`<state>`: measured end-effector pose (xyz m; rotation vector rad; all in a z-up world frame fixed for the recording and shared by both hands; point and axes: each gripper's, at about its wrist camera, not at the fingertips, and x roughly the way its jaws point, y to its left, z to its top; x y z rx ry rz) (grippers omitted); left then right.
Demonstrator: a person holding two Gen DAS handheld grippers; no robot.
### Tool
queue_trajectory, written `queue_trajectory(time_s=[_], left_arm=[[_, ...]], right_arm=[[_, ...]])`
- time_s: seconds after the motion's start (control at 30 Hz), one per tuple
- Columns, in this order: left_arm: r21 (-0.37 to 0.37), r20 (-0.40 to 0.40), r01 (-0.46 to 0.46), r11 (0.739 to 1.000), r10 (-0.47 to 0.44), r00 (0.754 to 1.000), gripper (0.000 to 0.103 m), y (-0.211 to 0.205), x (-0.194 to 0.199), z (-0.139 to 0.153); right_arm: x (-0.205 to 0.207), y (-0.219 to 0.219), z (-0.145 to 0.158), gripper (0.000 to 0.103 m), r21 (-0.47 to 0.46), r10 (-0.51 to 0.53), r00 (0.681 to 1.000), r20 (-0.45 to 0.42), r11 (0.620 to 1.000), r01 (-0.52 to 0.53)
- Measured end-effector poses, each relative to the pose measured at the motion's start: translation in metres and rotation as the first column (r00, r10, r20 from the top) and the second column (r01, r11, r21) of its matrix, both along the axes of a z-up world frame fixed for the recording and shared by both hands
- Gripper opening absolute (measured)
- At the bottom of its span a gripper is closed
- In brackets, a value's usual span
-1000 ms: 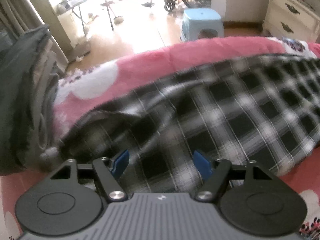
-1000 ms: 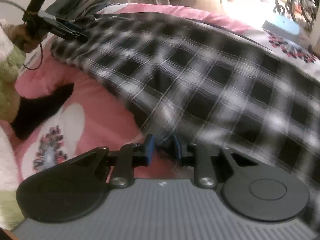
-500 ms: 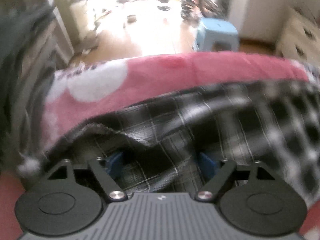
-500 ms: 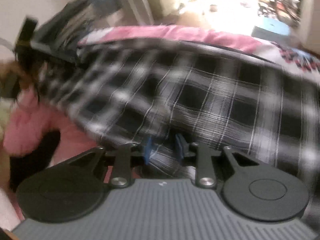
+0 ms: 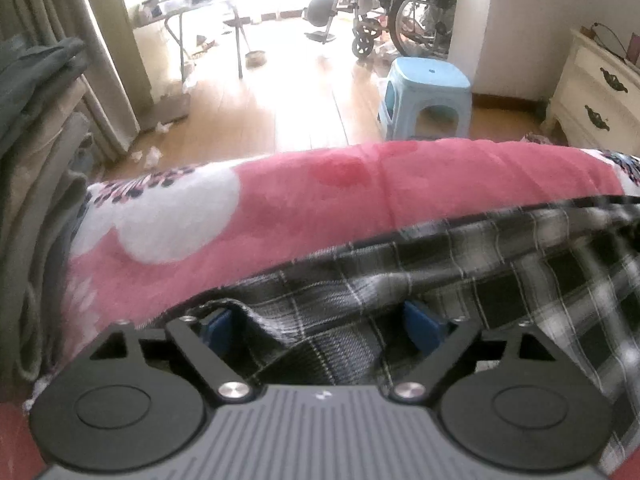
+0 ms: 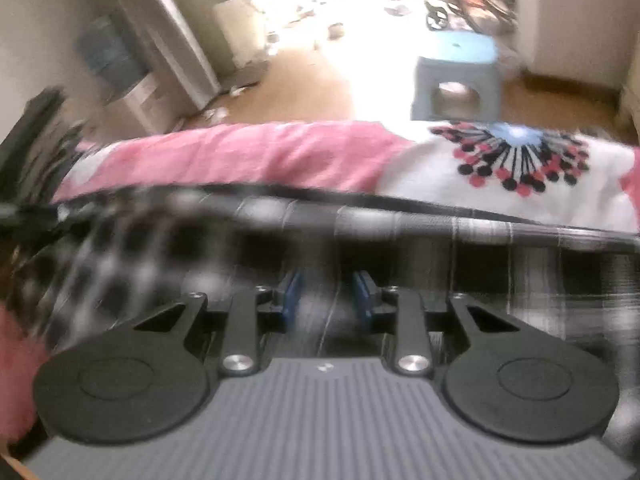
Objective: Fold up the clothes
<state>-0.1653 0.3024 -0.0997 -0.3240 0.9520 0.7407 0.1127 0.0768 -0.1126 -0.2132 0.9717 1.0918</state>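
A black-and-white plaid cloth (image 5: 520, 280) lies on the pink flowered bedspread (image 5: 320, 200). My left gripper (image 5: 318, 312) sits low at the cloth's left end. Its jaws are opening wide, and a loose ridge of the plaid lies between the blue pads (image 5: 420, 322) without being pressed. In the blurred right wrist view the plaid cloth (image 6: 520, 272) spreads flat under my right gripper (image 6: 326, 292). Its pads (image 6: 290, 294) stand a narrow gap apart over the cloth, with no fold pinched between them. The cloth's far edge runs as a dark line across the bedspread (image 6: 240, 152).
Folded grey clothes (image 5: 32, 100) are stacked at the bed's left. Beyond the bed's far edge are a wooden floor, a blue plastic stool (image 5: 428, 96), a wheelchair (image 5: 400, 8) and a white dresser (image 5: 600, 92). The stool (image 6: 456, 72) also shows in the right view.
The left jaws have spread wider and the gripper has sunk toward the cloth's left end. The right gripper has swung across the cloth and rolled, and now faces the bed's far edge.
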Motion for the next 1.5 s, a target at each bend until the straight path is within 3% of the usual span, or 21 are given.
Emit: queue_trajectory(time_s=[0.23, 0.37, 0.47, 0.63, 0.8, 0.97, 1.03, 1.1, 1.13, 1.27, 1.37, 1.43, 1.5], left_arm=[[0.012, 0.004, -0.015, 1.000, 0.015, 1.000, 0.083, -0.001, -0.001, 0.010], [0.020, -0.003, -0.030, 0.999, 0.030, 1.000, 0.088, 0.002, 0.008, -0.002], [0.024, 0.001, -0.035, 0.999, 0.035, 0.999, 0.086, 0.003, 0.008, 0.002], [0.043, 0.021, -0.015, 0.999, 0.014, 1.000, 0.080, -0.005, -0.005, 0.015], [0.039, 0.003, -0.035, 0.999, 0.035, 0.999, 0.083, -0.004, 0.004, 0.005], [0.050, 0.053, -0.051, 0.997, 0.048, 0.997, 0.080, -0.007, -0.003, 0.028], [0.038, 0.062, -0.060, 0.997, 0.058, 0.996, 0.081, -0.008, -0.003, 0.028], [0.017, 0.063, -0.073, 0.997, 0.071, 0.995, 0.082, -0.008, -0.002, 0.024], [0.008, 0.062, -0.079, 0.997, 0.079, 0.995, 0.081, -0.008, -0.001, 0.022], [-0.016, 0.049, -0.108, 0.994, 0.109, 0.993, 0.076, -0.013, 0.005, 0.020], [-0.013, 0.092, -0.121, 0.993, 0.122, 0.988, 0.078, -0.017, 0.005, 0.031], [-0.020, 0.093, -0.125, 0.992, 0.126, 0.988, 0.079, -0.020, 0.010, 0.034], [-0.027, 0.090, -0.127, 0.992, 0.129, 0.988, 0.082, -0.022, 0.015, 0.036]], right_arm=[[-0.001, 0.003, 0.016, 0.025, 0.014, -0.027, 0.996, 0.084, 1.000, 0.026], [0.013, 0.014, 0.002, 0.024, -0.029, -0.058, 0.993, 0.101, 0.998, 0.061], [0.016, 0.022, -0.001, 0.023, -0.020, -0.065, 0.988, 0.142, 0.997, 0.069], [0.014, -0.012, 0.021, 0.024, 0.018, -0.138, 0.987, 0.084, 0.990, 0.137], [0.026, -0.030, -0.001, 0.023, -0.018, -0.218, 0.974, 0.065, 0.975, 0.220], [0.026, -0.039, 0.017, 0.027, 0.039, -0.245, 0.970, -0.008, 0.969, 0.245], [0.015, -0.048, 0.022, 0.031, 0.056, -0.219, 0.975, -0.034, 0.974, 0.221], [0.001, -0.051, 0.014, 0.046, 0.026, -0.176, 0.984, -0.014, 0.984, 0.176], [-0.005, -0.050, 0.005, 0.048, -0.013, -0.155, 0.988, 0.008, 0.988, 0.155], [-0.027, -0.045, -0.001, 0.052, -0.058, -0.114, 0.986, 0.121, 0.991, 0.121], [-0.033, -0.039, 0.009, 0.057, -0.051, -0.099, 0.990, 0.101, 0.993, 0.104], [-0.039, -0.037, 0.010, 0.066, -0.051, -0.088, 0.990, 0.108, 0.994, 0.094], [-0.045, -0.033, 0.006, 0.083, -0.075, -0.077, 0.990, 0.118, 0.993, 0.086]])
